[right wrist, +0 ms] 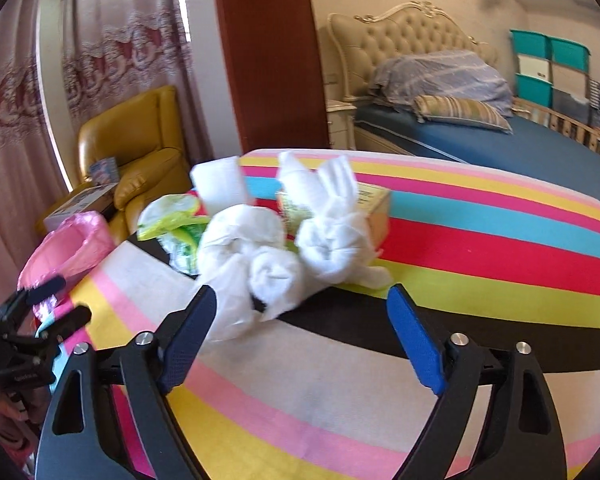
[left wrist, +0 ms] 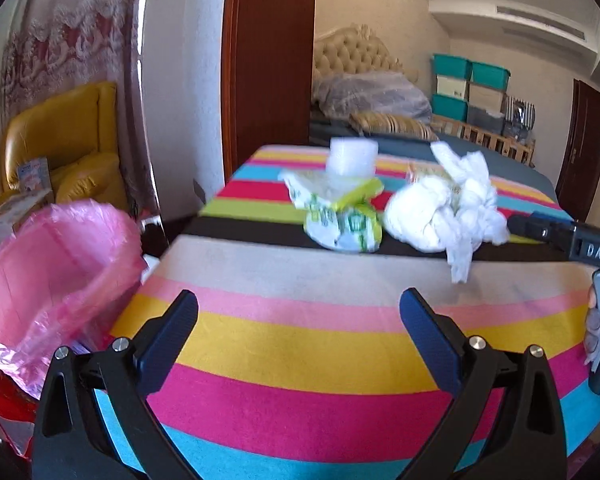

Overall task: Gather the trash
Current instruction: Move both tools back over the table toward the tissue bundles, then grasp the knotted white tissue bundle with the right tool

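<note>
— What's on the striped counter [left wrist: 300,344]?

— Trash, at the far middle: crumpled white tissues [right wrist: 260,256], a green-and-white wrapper [left wrist: 342,224] left of them, a small white cup [left wrist: 352,158] behind that, and a yellow box [right wrist: 374,208] behind the tissues.

— And the bin?

— The pink-lined bin [left wrist: 52,264] sits off the counter's left edge.

— The tools?

— The left tool [left wrist: 298,312] and right tool [right wrist: 300,312] both hover with fingers apart, holding nothing. The right one is near the tissues.
</note>
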